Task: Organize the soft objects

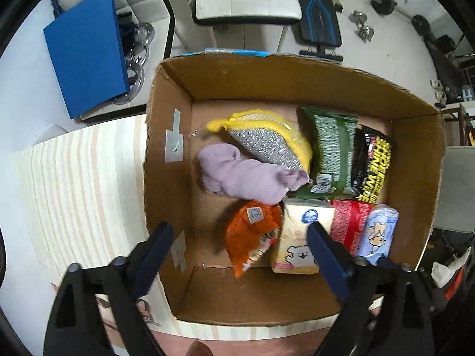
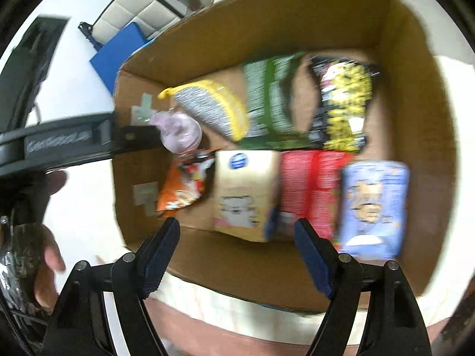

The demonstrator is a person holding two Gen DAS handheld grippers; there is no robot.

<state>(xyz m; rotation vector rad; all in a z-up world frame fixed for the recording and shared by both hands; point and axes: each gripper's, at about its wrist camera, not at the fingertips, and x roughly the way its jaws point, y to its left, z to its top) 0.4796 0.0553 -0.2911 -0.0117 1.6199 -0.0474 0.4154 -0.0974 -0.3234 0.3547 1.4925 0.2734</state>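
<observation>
An open cardboard box [image 1: 169, 178] holds several soft items: a lilac cloth [image 1: 249, 175], a yellow-edged silver scrubber [image 1: 264, 139], a green scouring pad pack [image 1: 332, 151], a black and yellow wipes pack [image 1: 371, 169], an orange packet [image 1: 252, 234], a cream tissue pack [image 1: 299, 234], a red pack [image 1: 350, 225] and a light blue pack [image 1: 380, 231]. My left gripper [image 1: 240, 237] is open and empty above the box's near left corner. My right gripper [image 2: 237, 231] is open and empty above the box's [image 2: 421, 136] near wall. The right wrist view is blurred.
The box stands on a striped cream cloth [image 1: 83, 195]. A blue board [image 1: 86, 50] leans beyond the table at the left. A white chair [image 1: 246, 0] and a bench with weights [image 1: 320, 20] are behind. The left gripper's arm [image 2: 59, 145] crosses the right wrist view.
</observation>
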